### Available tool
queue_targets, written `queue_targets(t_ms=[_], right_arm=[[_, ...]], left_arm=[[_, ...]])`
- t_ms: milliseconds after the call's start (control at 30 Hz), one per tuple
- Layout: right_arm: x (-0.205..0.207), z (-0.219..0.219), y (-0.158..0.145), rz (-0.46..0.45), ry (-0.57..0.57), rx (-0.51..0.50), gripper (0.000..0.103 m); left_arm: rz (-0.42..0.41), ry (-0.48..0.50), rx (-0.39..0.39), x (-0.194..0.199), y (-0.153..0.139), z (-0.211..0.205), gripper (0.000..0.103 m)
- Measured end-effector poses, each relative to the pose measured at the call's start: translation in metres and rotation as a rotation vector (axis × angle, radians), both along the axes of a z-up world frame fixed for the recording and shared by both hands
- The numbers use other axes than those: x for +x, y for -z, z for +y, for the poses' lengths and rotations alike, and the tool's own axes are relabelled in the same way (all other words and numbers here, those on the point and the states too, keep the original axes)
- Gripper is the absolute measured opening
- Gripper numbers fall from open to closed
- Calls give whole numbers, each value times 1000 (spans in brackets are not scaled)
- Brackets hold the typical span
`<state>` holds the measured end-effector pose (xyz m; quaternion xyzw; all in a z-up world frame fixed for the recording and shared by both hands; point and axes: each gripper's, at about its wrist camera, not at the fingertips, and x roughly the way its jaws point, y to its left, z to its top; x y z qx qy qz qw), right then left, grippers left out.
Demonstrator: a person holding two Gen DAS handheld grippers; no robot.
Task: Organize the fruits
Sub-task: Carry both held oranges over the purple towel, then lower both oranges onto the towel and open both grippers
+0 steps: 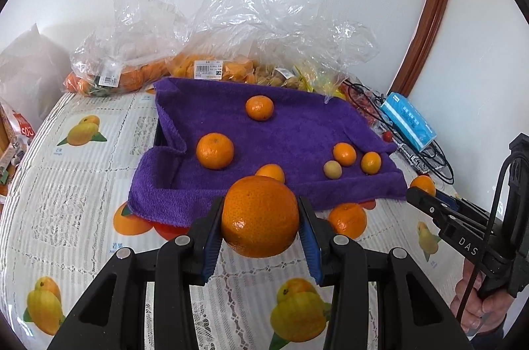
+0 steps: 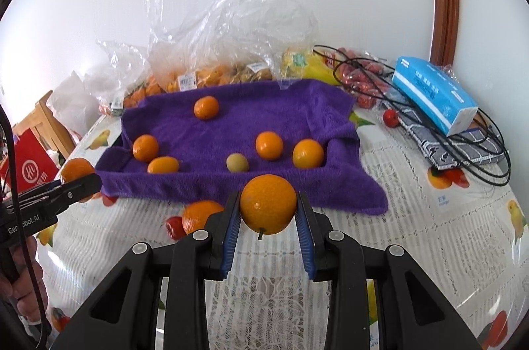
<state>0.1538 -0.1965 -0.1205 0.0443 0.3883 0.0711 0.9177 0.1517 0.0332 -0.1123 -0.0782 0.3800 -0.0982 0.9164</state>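
A white wall backs a table under a fruit-printed cloth [image 1: 82, 184], with bare cloth at the near side and clear fruit bags [image 1: 205, 65] crowding the far edge. In the middle a purple towel [image 1: 297, 132], its sides raised, holds six small fruits. The left gripper [image 1: 261, 217] clamps a large pitted orange [image 1: 260, 215]. One loose mandarin [image 1: 347, 219] lies just before the towel's near edge. The right gripper [image 2: 267, 206] clamps a smoother orange [image 2: 267, 203], stem pointing down and near.
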Motion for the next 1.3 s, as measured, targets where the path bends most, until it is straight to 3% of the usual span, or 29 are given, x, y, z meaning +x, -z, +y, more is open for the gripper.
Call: queue_targets(t_ms=[400, 1000, 1300], right_arm=[[31, 10, -24, -65, -22, 22, 33], [93, 27, -43, -130, -75, 53, 33], [107, 24, -17, -96, -74, 48, 33]], left_arm=[[-64, -48, -2, 24, -23, 5, 40], [-91, -90, 5, 78, -23, 6, 40], [-62, -105, 24, 93, 2, 8, 40]])
